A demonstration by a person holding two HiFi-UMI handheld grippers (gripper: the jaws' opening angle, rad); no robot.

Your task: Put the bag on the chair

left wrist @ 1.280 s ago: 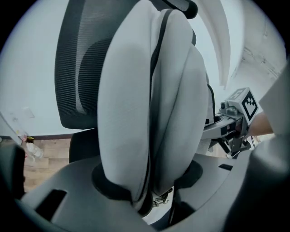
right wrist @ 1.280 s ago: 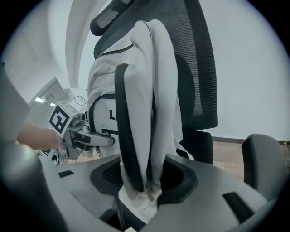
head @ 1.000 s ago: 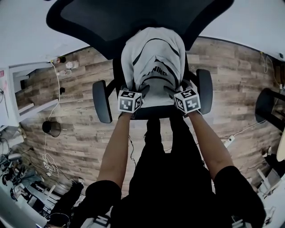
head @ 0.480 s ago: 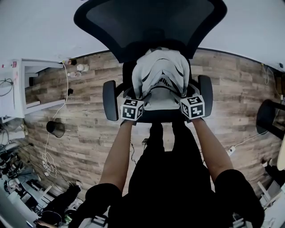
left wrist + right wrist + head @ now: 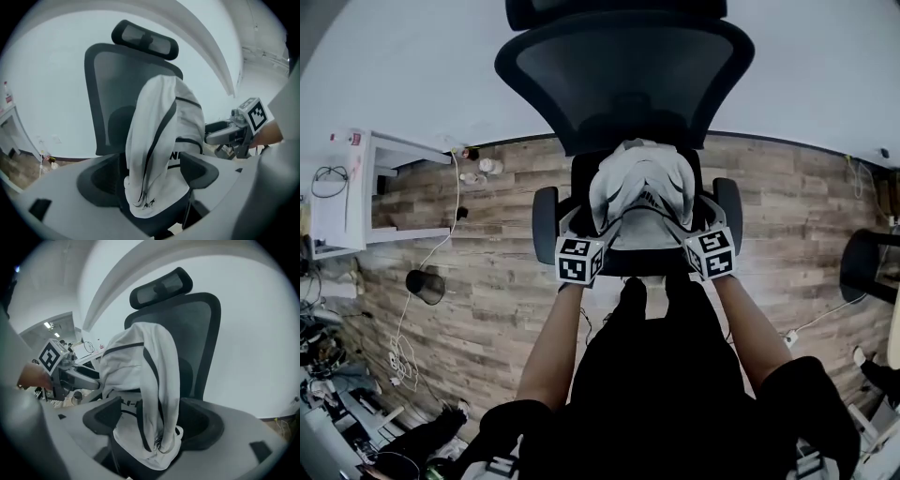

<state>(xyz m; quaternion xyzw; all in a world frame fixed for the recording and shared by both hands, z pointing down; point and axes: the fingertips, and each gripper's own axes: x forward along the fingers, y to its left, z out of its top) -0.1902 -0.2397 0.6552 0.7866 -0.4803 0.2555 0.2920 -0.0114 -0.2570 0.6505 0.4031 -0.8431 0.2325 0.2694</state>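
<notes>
Both left gripper [image 5: 150, 177] and right gripper [image 5: 152, 420] just spread jaws; bag [image 5: 639, 183] between, unpressed, on chair [image 5: 623, 80]

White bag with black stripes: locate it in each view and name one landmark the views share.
Head view: white fabric bag with black stripes, upper centre.
Left gripper view: centre, standing upright.
Right gripper view: centre, slightly left.
Shared landmark: black mesh chair back behind it.
</notes>
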